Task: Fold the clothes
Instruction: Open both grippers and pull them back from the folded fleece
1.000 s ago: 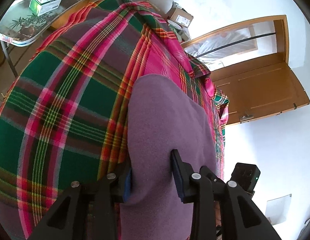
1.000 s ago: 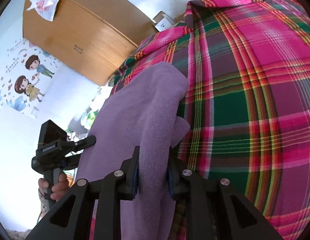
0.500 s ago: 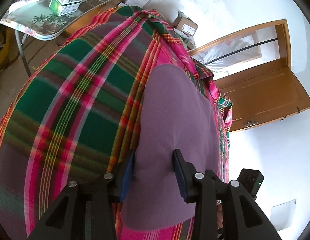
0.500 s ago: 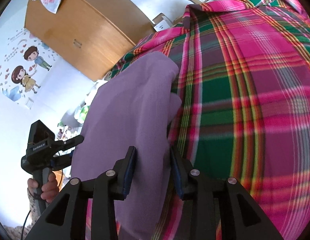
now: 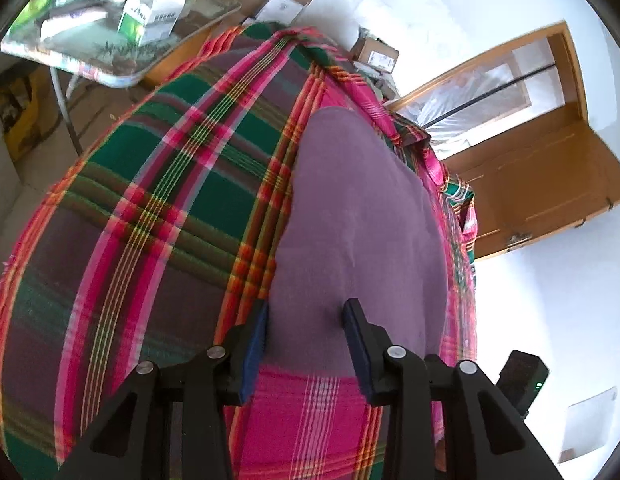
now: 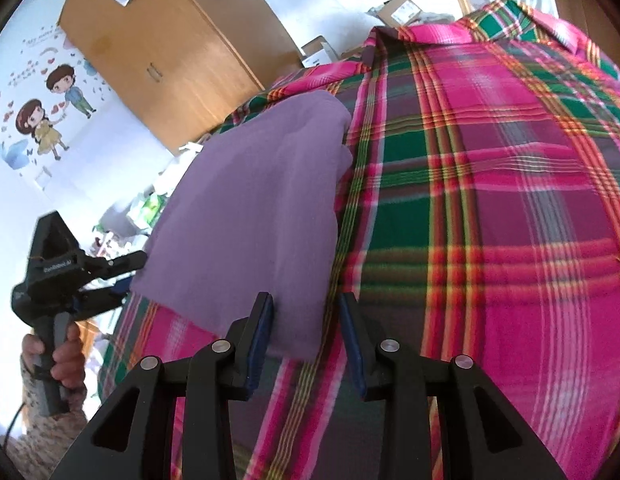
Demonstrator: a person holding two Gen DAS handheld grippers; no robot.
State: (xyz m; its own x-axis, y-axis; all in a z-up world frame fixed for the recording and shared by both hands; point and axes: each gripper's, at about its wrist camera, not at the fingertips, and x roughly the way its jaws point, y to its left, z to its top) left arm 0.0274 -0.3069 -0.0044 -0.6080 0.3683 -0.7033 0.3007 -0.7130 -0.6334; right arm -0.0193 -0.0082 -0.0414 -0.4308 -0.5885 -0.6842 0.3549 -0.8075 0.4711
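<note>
Right wrist view: both grippers, right and left, gape empty at the purple garment's lower-centre edge, which looks loosely laid, so a careless nudge might spoil it.

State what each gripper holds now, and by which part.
Nothing: left gripper and right gripper both stand open at the near edge of the purple garment.

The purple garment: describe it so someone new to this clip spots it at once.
Start from the large pink, green and maroon plaid cloth that fills both wrist views. On it lies the purple garment, a flat folded piece, with the open left claw at its near edge. It is the only plain, unpatterned fabric there.
</note>
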